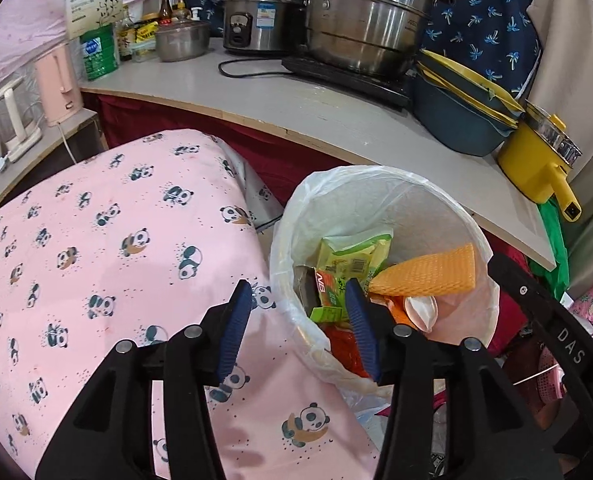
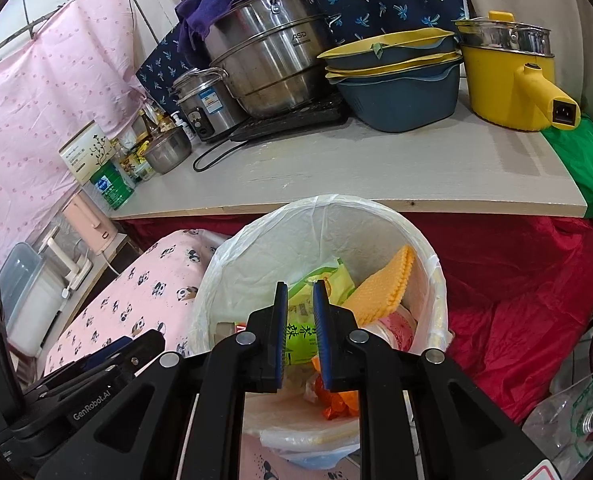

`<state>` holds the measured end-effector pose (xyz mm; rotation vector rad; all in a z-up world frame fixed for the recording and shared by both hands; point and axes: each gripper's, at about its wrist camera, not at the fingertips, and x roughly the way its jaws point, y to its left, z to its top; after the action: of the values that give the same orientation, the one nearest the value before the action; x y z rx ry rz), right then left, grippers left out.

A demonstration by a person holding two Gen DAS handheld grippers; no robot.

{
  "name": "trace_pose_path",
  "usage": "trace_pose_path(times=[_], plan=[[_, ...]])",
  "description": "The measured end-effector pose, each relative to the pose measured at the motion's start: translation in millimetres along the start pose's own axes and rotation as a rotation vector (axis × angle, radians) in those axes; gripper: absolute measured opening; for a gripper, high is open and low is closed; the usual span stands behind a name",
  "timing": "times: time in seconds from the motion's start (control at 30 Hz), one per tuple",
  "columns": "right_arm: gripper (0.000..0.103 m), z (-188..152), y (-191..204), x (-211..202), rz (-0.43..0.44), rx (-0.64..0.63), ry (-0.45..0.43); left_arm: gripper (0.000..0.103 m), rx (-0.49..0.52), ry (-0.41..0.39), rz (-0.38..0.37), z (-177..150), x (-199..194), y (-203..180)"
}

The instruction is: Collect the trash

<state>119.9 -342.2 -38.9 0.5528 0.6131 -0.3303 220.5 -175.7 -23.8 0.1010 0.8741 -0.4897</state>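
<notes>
A white trash bin (image 1: pixel 380 174) (image 2: pixel 328 208) lined with a thin plastic bag stands below the counter edge. Inside lie green snack wrappers (image 1: pixel 352 256) (image 2: pixel 336 280), an orange ribbed sponge cloth (image 1: pixel 432 272) (image 2: pixel 384 288) and orange-red wrappers (image 2: pixel 336 404). My left gripper (image 1: pixel 298 292) is open and empty; one finger is over the panda cloth and the other over the bin's near rim. My right gripper (image 2: pixel 300 286) hovers above the bin's middle. Its jaws stand a narrow gap apart with nothing between them.
A pink panda-print cloth (image 1: pixel 96 260) covers a raised surface left of the bin. The grey counter (image 2: pixel 376 168) behind carries steel pots (image 2: pixel 268 56), stacked blue-and-yellow basins (image 2: pixel 396 92) and a yellow electric pot (image 2: pixel 504 80). Red cloth (image 2: pixel 516 300) and a clear bottle (image 2: pixel 576 420) lie on the right.
</notes>
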Motion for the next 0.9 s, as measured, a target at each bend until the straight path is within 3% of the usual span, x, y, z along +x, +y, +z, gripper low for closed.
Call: trace_pose_path(times=[0.23,0.4,0.53,0.6,0.73,0.83,0.9], plan=[[0.024,-7.5,6.5,-20.0,0.015,-0.040,0.016,0.054,0.016,-0.052,0.067,-10.9,-28.1,-1.9],[0.036,-19.4,13.8,-37.8,0.020,-0.078,0.023,0.066,0.002,-0.090,0.106,-21.4,-49.2,0.4],[0.050,-29.2,19.2,-52.4,0.023,-0.100,0.020,0.068,0.010,-0.098,0.133,-30.7,-62.6,-0.7],[0.059,-34.6,21.0,-60.5,0.025,-0.104,0.018,0.079,0.020,-0.110,0.158,-36.6,-70.5,-1.8],[0.068,-43.0,27.4,-78.0,0.005,-0.146,0.001,0.087,0.033,-0.138,0.198,-47.8,-87.3,-3.9],[0.082,-48.3,30.6,-91.7,-0.019,-0.171,-0.015,0.088,0.036,-0.151,0.214,-56.0,-96.4,-5.0],[0.084,-51.3,30.6,-98.1,-0.032,-0.180,-0.015,0.088,0.037,-0.149,0.218,-60.7,-100.4,-4.5]])
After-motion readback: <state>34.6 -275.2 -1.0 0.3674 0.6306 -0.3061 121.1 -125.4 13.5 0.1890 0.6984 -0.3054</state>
